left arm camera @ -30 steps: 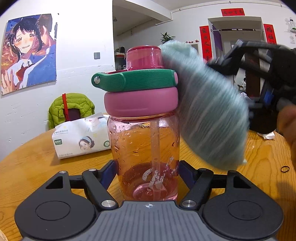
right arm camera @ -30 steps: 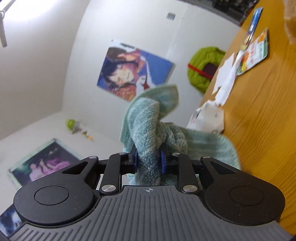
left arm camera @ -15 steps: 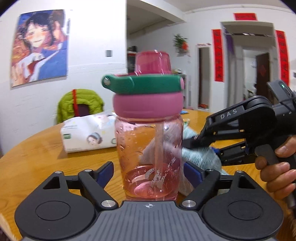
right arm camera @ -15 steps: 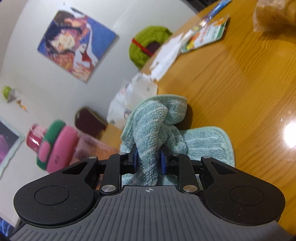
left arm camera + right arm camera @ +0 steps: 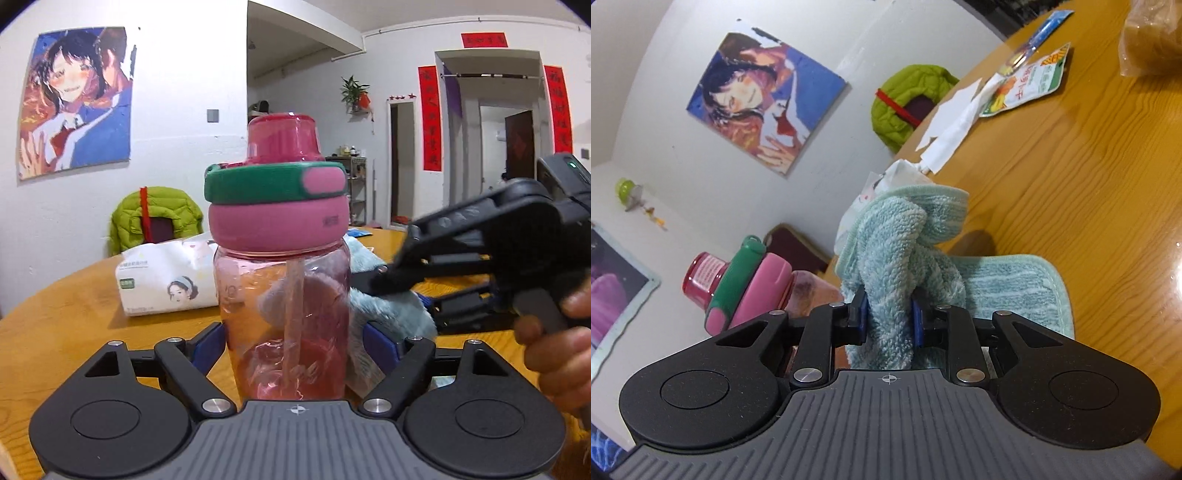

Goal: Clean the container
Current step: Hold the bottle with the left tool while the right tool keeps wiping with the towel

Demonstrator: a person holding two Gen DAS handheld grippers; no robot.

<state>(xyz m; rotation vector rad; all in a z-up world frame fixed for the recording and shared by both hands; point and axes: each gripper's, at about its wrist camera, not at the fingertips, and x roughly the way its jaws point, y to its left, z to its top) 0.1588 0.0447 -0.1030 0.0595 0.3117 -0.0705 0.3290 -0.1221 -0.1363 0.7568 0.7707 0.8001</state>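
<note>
**Bottle framed by one gripper, cloth clamped in the other**

A pink translucent water bottle [image 5: 284,317] with a pink collar, a green flip lid and a straw inside is stood upright on the round wooden table [image 5: 62,332]. It is framed by the left gripper [image 5: 293,347], whose jaws have just been closing; a sliver of space is seen between the right blue pad and the bottle wall, and contact on the left pad cannot be told.

A teal microfibre cloth [image 5: 905,258] is pinched firmly between the blue pads of the right gripper [image 5: 889,321]; its free end is spread flat on the table. In the left wrist view the cloth [image 5: 388,306] is seen just beside and behind the bottle, with the right gripper [image 5: 380,277] held by a hand [image 5: 561,350]. A tissue pack [image 5: 166,277] is lying behind the bottle.
</note>
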